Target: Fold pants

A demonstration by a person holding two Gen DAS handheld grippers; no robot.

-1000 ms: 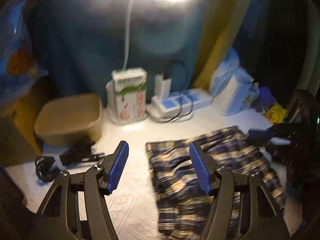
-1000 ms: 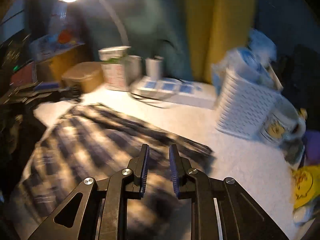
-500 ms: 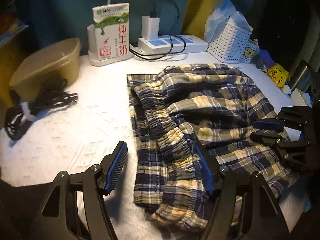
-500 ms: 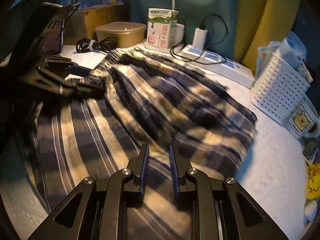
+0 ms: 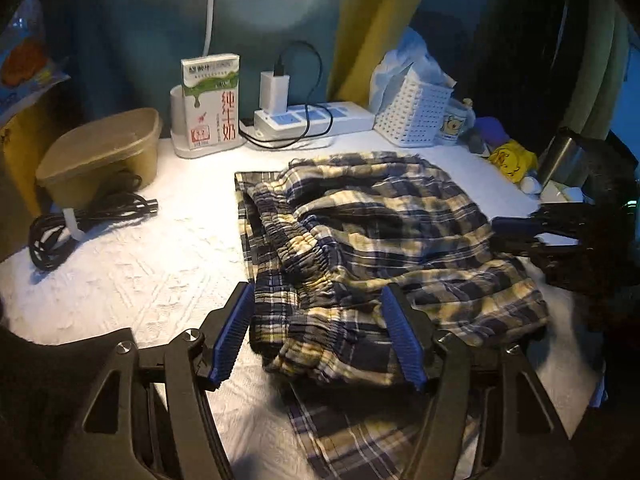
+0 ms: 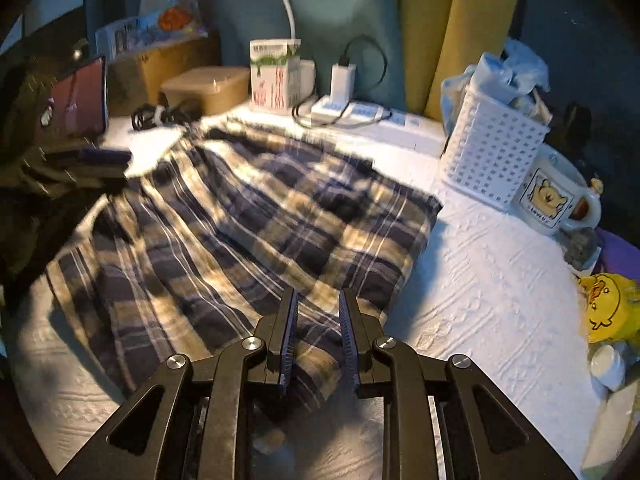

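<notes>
Lying on the white textured tablecloth point(image 5: 120, 276), the plaid pajama pants point(image 5: 372, 240) appear to be partway through folding: the cloth is doubled over itself, with the gathered elastic waistband point(image 5: 308, 248) heaped on top near the middle and a single flat layer running out toward the near edge. Nothing is squared yet; the upper layer is rumpled, its edges do not line up with the layer beneath, and at least one more fold and some smoothing seem left to do.

Low over the near end of the heap, the left gripper point(image 5: 320, 340) points along the table, its jaws wide apart on either side of the bunched waistband, with no cloth pinched between the blue pads point(image 5: 234, 336).

At the opposite side, the right gripper point(image 6: 318, 340) comes in low over a corner of the pants, its jaws a narrow gap apart; fabric lies under and between them, but whether the pads actually bite on it cannot be told. In the left wrist view that gripper shows as a dark shape at the cloth's far right edge.

A milk carton point(image 5: 211, 100), a power strip point(image 5: 316, 120) and a white basket point(image 5: 412, 116) stand behind, well apart from the pants.
</notes>
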